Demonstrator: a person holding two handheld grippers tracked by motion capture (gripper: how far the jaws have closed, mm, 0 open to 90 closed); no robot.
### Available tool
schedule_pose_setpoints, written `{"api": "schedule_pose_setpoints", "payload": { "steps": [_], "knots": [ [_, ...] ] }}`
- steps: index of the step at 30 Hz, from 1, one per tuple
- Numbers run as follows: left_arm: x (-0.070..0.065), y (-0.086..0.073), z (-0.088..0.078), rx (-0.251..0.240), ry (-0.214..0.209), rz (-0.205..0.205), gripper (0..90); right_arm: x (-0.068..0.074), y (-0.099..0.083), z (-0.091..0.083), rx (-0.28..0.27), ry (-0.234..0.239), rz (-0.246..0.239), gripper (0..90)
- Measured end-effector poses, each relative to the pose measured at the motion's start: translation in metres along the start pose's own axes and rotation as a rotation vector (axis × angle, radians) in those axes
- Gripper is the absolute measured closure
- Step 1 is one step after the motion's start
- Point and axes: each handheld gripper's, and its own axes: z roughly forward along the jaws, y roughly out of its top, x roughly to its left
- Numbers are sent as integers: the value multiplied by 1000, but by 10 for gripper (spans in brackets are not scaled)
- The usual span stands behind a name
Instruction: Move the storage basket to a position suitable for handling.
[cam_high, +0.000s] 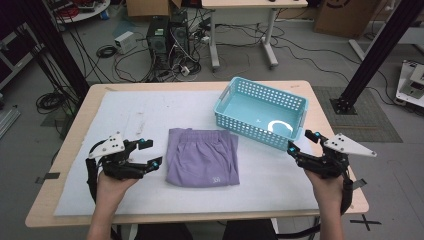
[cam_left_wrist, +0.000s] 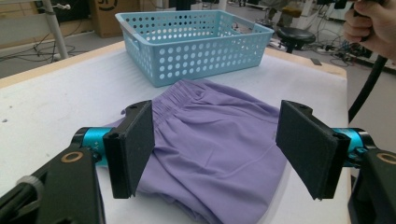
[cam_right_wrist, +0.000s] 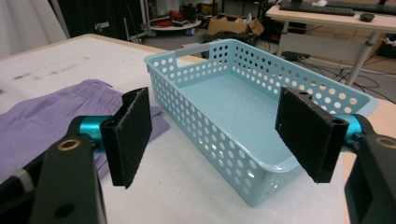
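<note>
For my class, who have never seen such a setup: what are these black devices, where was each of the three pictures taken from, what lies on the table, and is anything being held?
A person holds a hand-operated gripper in each hand: the left gripper and the right gripper. Each has two black jaws. The high view looks down from above the table. The other two views come from cameras riding on each gripper, looking along its jaws. On the table's white mat lie folded purple shorts and an empty blue basket. Both grippers stand open, holding nothing; the left points at the shorts, the right at the basket.

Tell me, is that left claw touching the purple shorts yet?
Apart. In the high view the left gripper stands open with white table cover between its tips and the purple shorts.
</note>
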Motion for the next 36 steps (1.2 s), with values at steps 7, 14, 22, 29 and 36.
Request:
{"api": "schedule_pose_setpoints", "payload": {
  "steps": [7, 14, 22, 29, 36],
  "knots": [
    [9, 15, 16, -3, -37, 16, 281, -10, -2, 3, -2, -46, 23, 279],
    [25, 34, 32, -37, -72, 25, 279, -31, -2, 18, 26, -114, 80, 281],
    [35, 43, 50, -9, -77, 30, 273, -67, 1, 61, 176, -210, 210, 341],
    [33, 42, 54, 10, -91, 50, 270, -86, -9, 90, 269, -235, 298, 388],
    [33, 40, 51, 4, -94, 50, 270, -94, -17, 105, 308, -222, 356, 493]
  ]
}}
